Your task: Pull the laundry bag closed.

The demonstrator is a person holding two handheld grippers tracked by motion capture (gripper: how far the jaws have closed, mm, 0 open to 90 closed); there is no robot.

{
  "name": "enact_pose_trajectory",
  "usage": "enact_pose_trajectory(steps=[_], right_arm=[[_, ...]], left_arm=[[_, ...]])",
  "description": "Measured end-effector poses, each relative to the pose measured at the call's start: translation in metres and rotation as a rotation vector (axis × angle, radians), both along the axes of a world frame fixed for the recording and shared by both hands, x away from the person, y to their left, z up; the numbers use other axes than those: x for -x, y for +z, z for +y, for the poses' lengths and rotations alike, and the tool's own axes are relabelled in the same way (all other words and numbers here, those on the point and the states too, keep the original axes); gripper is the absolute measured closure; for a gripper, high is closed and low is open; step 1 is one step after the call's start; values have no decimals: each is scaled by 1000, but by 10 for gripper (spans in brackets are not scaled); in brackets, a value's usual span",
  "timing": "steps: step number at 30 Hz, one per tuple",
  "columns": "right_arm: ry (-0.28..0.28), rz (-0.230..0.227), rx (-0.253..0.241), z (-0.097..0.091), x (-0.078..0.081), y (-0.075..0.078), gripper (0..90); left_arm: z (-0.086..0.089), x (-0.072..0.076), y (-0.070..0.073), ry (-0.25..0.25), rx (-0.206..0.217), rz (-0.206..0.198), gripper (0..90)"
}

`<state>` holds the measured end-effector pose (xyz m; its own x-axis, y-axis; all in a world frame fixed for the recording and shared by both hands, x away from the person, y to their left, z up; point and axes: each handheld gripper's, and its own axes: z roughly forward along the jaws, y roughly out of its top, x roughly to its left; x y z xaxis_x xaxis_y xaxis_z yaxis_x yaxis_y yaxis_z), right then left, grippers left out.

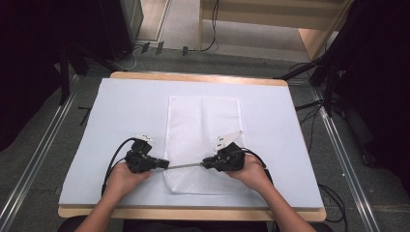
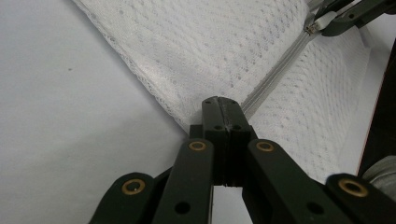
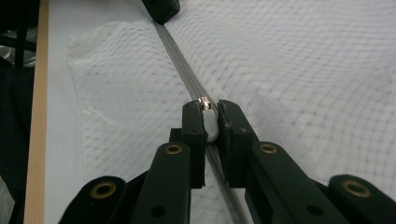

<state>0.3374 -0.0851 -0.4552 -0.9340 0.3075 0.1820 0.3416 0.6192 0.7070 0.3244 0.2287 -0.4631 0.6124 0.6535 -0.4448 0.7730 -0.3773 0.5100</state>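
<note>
Left fingers: my left gripper [image 2: 222, 108] has its fingers [image 2: 212, 116] pressed together on the end of the zipper [image 2: 275, 77], pinning the near left edge of the mesh laundry bag [image 1: 203, 140]
Right fingers: my right gripper [image 3: 208, 116] has its fingers [image 3: 194, 122] clamped on the white zipper pull [image 3: 209, 125], with the zipper tape running between them
Where the bag is: flat on the white mat [image 1: 121, 116] in the middle of the table [image 1: 193, 77], its long side pointing away from me, the zipper running across its near end between my two grippers
Zipper so far: the stretch between my grippers looks taut and closed; I judge the pull sits toward the right part of its run, but I cannot tell whether I am opening or closing it
Left to do: by my reading, carry the pull along the rest of the track while the left grip holds the end steady, then let go of both
Around: bare mat on either side, grey floor [image 1: 43, 145] beyond the table edge
</note>
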Motion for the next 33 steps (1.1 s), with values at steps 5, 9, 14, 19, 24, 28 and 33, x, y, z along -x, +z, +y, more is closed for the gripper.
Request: enact_pose_trajectory(steps=[5, 9, 14, 19, 24, 28, 33], right_arm=[[-4, 0, 4, -7, -1, 1, 839], [-8, 4, 5, -12, -1, 2, 839], [-13, 4, 14, -20, -1, 2, 839], [-16, 6, 13, -25, -1, 2, 839], [-11, 7, 9, -27, 1, 1, 839], [-12, 4, 11, -30, 0, 0, 840], [-20, 7, 9, -35, 0, 1, 840]], left_arm=[[0, 0, 0, 0, 0, 0, 900], [0, 0, 0, 0, 0, 0, 900], [0, 0, 0, 0, 0, 0, 900], [0, 0, 0, -1, -1, 0, 900], [0, 0, 0, 0, 1, 0, 900], [0, 0, 0, 0, 1, 0, 900], [-1, 1, 0, -3, -2, -8, 900]])
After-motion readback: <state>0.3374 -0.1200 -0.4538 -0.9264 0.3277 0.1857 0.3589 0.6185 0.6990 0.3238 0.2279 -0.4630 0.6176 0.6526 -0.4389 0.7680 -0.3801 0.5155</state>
